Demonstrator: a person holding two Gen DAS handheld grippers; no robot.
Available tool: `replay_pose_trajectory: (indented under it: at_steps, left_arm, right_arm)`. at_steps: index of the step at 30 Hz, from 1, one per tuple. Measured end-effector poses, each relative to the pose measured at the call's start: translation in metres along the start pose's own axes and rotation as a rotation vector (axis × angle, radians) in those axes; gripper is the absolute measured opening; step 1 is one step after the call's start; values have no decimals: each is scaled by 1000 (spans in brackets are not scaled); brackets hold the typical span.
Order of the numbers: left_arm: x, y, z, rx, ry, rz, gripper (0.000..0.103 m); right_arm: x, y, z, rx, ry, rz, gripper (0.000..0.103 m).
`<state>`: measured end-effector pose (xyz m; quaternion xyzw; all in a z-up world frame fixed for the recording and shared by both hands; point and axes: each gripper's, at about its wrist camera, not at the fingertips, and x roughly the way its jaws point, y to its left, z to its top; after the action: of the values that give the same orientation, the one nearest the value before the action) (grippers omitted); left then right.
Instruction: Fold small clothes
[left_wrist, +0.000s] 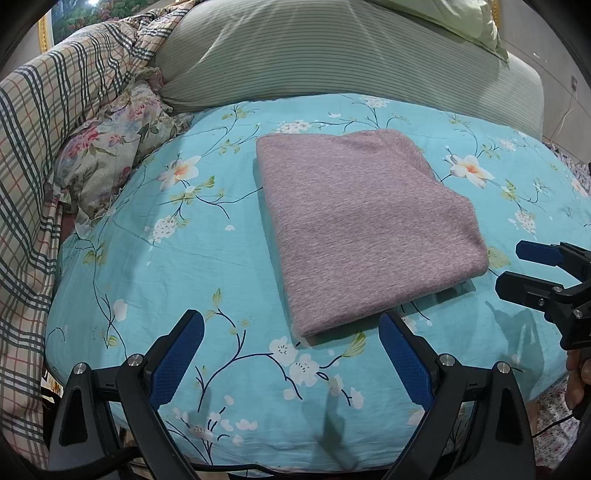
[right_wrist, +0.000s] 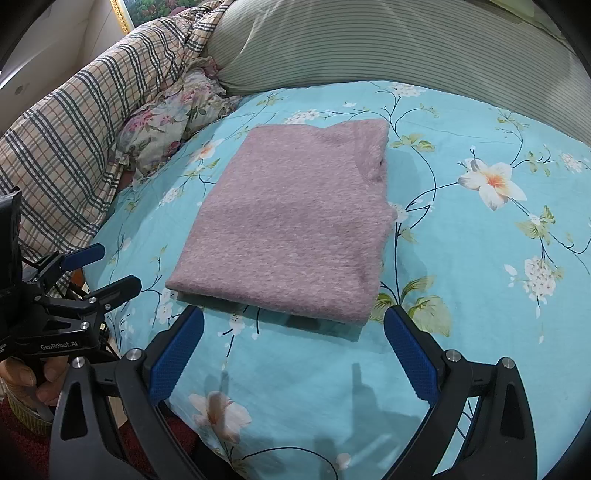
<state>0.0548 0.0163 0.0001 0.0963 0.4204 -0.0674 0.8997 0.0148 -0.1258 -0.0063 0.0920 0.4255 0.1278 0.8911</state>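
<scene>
Mauve garment (left_wrist: 362, 221) lies folded into a neat rectangle on the bed (left_wrist: 184, 277), fold looks done to me, nothing obvious left, my left gripper (left_wrist: 291, 354) and right gripper (right_wrist: 293, 354) fingers apart, empty, just short of it

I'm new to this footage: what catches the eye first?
A folded mauve garment lies flat in the middle of a turquoise flowered bedsheet. Both tongs, left and right, hover open at its near edge. A plaid quilt is heaped at the left.
</scene>
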Motion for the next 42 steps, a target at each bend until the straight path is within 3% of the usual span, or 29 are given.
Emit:
replay_pose_trajectory:
  at_steps: [42]
  left_arm:
    - [-1,-1,-1,-2,0,2,96]
  right_arm:
    - [-1,3,-3,3,0,1,98]
